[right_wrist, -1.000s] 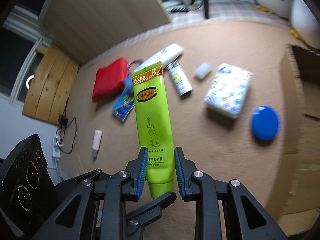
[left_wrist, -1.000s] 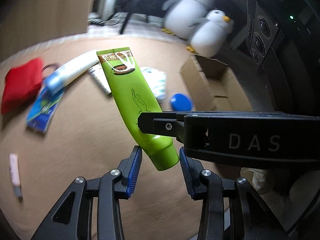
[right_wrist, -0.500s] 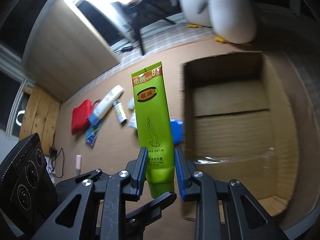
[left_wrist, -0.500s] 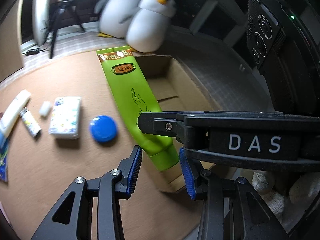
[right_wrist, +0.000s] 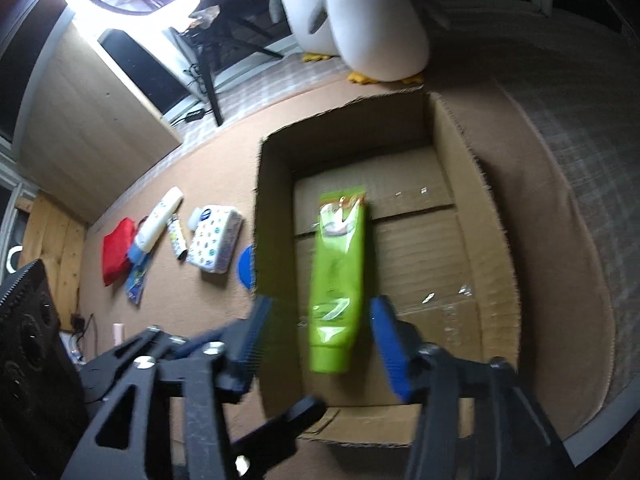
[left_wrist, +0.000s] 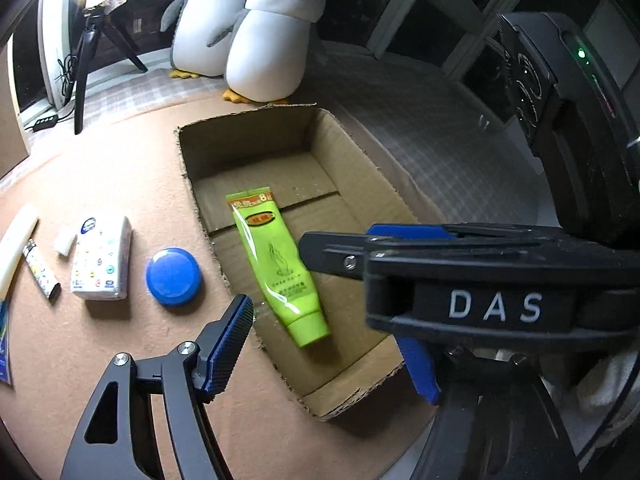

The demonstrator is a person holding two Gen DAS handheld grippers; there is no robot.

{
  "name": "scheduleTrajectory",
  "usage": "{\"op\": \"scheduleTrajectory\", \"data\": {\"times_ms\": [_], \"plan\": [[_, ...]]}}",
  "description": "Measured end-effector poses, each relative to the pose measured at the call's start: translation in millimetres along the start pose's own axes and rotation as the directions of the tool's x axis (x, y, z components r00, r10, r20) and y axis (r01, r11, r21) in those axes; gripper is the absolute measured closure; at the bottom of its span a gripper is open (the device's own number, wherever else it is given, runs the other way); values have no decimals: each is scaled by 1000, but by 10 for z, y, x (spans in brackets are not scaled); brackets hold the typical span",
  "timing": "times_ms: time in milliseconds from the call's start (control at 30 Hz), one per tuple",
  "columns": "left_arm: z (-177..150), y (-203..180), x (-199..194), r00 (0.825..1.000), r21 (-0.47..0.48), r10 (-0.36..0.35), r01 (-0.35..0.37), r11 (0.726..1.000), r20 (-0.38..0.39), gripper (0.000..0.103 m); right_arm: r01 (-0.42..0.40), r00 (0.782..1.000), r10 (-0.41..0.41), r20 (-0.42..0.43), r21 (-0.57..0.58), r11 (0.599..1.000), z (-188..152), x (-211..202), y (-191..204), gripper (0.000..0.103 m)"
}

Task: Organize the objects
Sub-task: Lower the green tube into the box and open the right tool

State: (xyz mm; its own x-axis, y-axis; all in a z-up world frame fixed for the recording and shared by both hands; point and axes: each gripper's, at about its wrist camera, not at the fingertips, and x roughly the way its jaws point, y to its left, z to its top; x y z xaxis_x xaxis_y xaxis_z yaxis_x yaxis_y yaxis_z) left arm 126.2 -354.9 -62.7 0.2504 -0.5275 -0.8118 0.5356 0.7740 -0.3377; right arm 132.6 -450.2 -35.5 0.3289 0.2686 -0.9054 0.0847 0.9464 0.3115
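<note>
Right wrist view: green tube (right_wrist: 338, 280) between parted fingers (right_wrist: 386, 344); cardboard box (right_wrist: 472, 184) below

Both grippers point steeply downward. The left gripper (left_wrist: 332, 344) and right gripper (right_wrist: 320, 336) have just been opening; their blue-padded fingers (left_wrist: 232, 340) grip nothing.

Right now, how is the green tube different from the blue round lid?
The green tube is long and lies inside the cardboard box; the blue round lid is flat, round and sits on the tan mat outside the box, left of it in the left wrist view. The tube has printed writing; the lid looks plain. No tool holds either.
</note>
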Motion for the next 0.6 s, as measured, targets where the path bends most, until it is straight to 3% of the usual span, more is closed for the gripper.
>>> {"op": "scheduleTrajectory", "data": {"times_ms": [200, 600], "plan": [[-112, 174, -117, 1000, -32, 12, -12, 999, 8, 29, 11, 1000, -11, 8, -10, 1000, -1, 4, 28, 48], [-578, 754, -774, 994, -137, 89, -79, 987, 69, 29, 8, 999, -5, 39, -84, 996, -113, 83, 438, 45]]}}
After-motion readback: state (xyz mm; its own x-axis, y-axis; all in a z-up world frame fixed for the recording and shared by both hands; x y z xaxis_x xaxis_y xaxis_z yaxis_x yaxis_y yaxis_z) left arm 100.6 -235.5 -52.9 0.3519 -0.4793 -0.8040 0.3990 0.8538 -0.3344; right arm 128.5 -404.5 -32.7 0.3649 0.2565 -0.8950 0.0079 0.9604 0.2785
